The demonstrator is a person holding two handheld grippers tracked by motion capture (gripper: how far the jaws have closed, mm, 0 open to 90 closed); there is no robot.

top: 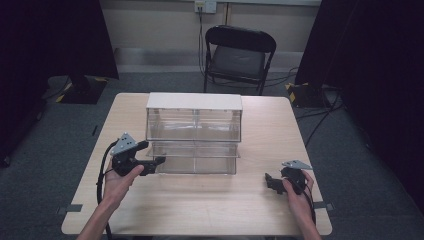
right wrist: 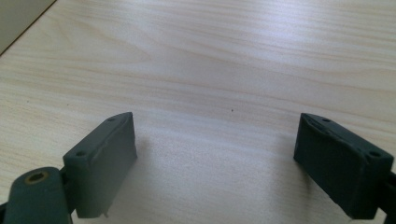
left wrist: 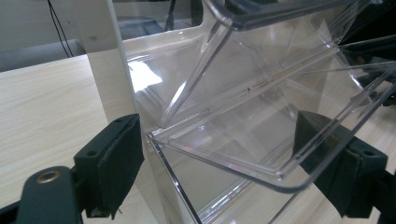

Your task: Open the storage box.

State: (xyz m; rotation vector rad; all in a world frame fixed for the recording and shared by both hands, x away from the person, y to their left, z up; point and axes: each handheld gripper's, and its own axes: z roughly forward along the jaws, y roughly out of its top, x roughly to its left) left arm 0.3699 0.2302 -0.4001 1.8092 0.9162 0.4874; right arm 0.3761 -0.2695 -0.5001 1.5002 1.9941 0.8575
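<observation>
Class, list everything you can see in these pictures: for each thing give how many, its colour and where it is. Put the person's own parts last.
Table: one, light wood, centre.
Organizer: one, clear plastic with white top, on the table's far middle; lower drawer pulled out.
Chair: one, black, folding, behind the table.
Curtains: black, both sides.
Cables: black, on the floor at right.
Left gripper: one, black, open, jaws astride the drawer's corner.
Right gripper: one, black, open, over bare table.
Hands: two, one on each gripper.
</observation>
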